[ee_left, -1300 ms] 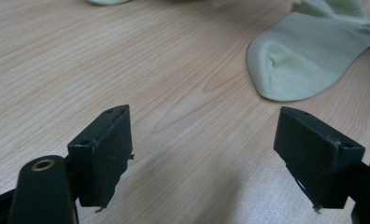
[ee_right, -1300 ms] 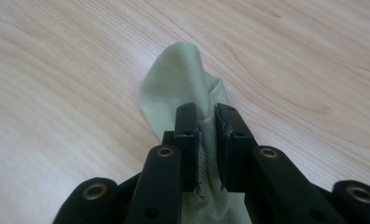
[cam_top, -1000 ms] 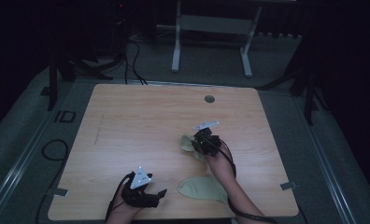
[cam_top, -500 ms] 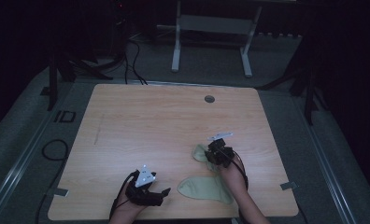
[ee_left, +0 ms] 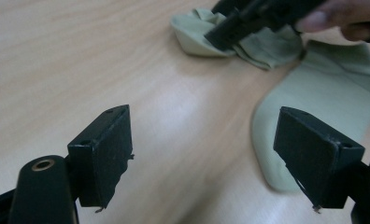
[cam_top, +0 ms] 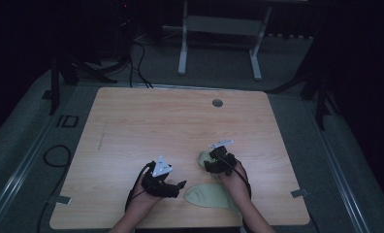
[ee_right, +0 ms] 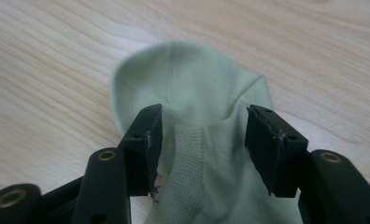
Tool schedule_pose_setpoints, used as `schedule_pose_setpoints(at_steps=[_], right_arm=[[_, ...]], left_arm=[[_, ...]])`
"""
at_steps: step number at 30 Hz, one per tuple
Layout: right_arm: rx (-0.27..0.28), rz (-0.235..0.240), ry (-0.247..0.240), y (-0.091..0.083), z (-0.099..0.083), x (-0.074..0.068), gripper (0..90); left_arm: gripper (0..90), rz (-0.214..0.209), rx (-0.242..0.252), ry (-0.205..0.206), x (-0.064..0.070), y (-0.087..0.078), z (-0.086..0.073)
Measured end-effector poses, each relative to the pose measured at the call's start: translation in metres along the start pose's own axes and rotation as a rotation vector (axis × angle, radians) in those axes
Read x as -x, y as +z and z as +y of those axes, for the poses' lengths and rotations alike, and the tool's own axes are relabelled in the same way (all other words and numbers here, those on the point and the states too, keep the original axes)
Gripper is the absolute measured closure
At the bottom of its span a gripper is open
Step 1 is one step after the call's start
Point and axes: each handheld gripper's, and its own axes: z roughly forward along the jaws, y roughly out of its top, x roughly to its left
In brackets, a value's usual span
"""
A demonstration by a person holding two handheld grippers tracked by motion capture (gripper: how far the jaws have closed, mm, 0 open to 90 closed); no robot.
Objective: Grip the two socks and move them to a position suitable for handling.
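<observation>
High view, near edge: we see both forearms come in over the near edge of the worktop point(cam_top: 132, 121), which puts the work in its near-right part.
Left gripper: the left gripper point(cam_top: 176, 186) sits low near the near edge, left of the flat sock. In the left gripper view its jaws stand wide apart with nothing between them, only bare wood. We judge it is waiting, aimed at the flat sock's rounded end.
Flat sock: the flat sock point(cam_top: 208, 195) lies spread out beside the near edge, between the two hands. Its pale green end point(ee_left: 314, 88) lies just ahead of the left gripper's right-hand jaw, not touching it as far as we can tell.
Right gripper: the right gripper point(cam_top: 210, 166) is a little farther in, over the second sock point(cam_top: 203, 157). In the right gripper view point(ee_right: 202, 140) its jaws are parted, one on each side of a raised ribbed fold of the sock point(ee_right: 188, 88). We see a gap at each pad, so we call it released, not clenched on the cloth.
Why so held: we judge the fold is bracketed for a pinch, or has just been let go; we cannot tell which.
Second sock: it lies rumpled, just beyond the flat sock.
Far edge: a small round grommet point(cam_top: 217, 103) sits near the far edge, well apart from the socks.
</observation>
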Motion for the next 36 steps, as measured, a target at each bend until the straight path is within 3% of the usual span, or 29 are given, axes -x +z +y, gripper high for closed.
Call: schedule_pose_setpoints(at_steps=[3,5,10,12,13,15,19,22,25,27,32,36], right_arm=[[0.04,0.027,0.01,-0.015,-0.001,0.002,44.5],[0.053,0.034,-0.007,-0.026,-0.005,0.0,45.9],[0.059,0.067,-0.055,-0.037,-0.019,-0.006,51.8],[0.042,0.056,-0.086,-0.034,-0.025,-0.01,52.6],[0.031,0.062,-0.092,-0.032,-0.027,-0.012,52.8],[0.012,0.057,-0.102,-0.025,-0.03,-0.014,53.7],[0.001,0.036,-0.105,-0.02,-0.032,-0.014,58.5],[-0.003,0.037,-0.095,-0.019,-0.033,-0.012,65.4],[0.002,0.031,-0.092,-0.019,-0.033,-0.011,77.8],[0.001,0.038,-0.087,-0.02,-0.032,-0.009,82.4],[0.032,0.053,-0.066,-0.034,-0.028,0.0,84.2],[0.076,0.05,-0.031,-0.051,-0.024,0.015,84.2]], left_arm=[[21.7,0.003,0.005,0.043,-0.001,0.008,0.014],[26.3,0.006,0.004,0.067,-0.001,0.015,0.024],[52.8,-0.026,0.037,0.133,0.004,0.032,0.048],[60.9,-0.052,0.038,0.128,0.005,0.042,0.055],[63.5,-0.07,0.032,0.121,0.005,0.047,0.058],[72.3,-0.059,-0.001,0.137,0.006,0.059,0.062],[80.1,-0.035,-0.084,0.173,0.007,0.081,0.061],[83.1,-0.018,-0.119,0.182,0.005,0.091,0.055],[85.3,0.006,-0.146,0.183,0.001,0.098,0.051],[86.6,0.008,-0.144,0.18,-0.001,0.099,0.048],[86.7,0.014,-0.151,0.199,-0.002,0.098,0.049],[86.7,0.021,-0.151,0.226,-0.001,0.098,0.049]])
